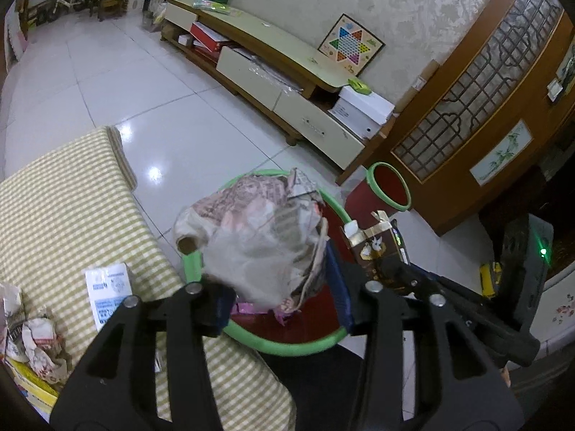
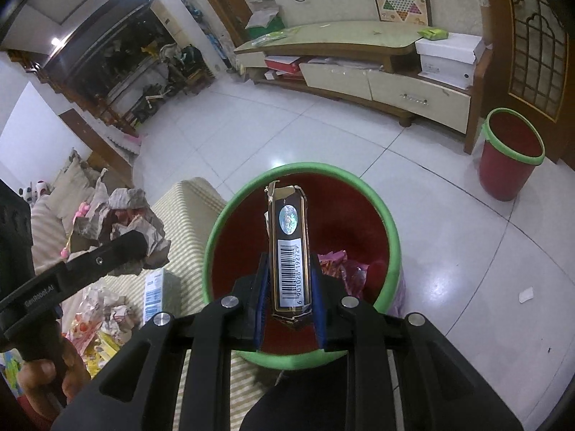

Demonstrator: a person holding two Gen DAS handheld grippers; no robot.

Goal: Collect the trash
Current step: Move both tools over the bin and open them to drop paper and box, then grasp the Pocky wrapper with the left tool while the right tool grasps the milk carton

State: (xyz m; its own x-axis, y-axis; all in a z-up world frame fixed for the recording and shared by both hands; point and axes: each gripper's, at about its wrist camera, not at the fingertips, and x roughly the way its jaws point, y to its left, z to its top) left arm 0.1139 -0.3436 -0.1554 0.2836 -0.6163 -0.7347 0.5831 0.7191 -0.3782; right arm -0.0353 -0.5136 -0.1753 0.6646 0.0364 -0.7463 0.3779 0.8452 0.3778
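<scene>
My left gripper is shut on a big wad of crumpled newspaper and holds it over the red bin with a green rim. My right gripper is shut on a dark brown cigarette box with a barcode, held above the same bin. The box also shows in the left wrist view. Pink wrappers lie inside the bin. More crumpled paper and a white-blue carton lie on the checked cushion.
A second red bin with a green rim stands on the tiled floor by the wooden door. A low TV cabinet runs along the wall. A pile of wrappers and paper lies on the sofa at left. A white scrap lies on the floor.
</scene>
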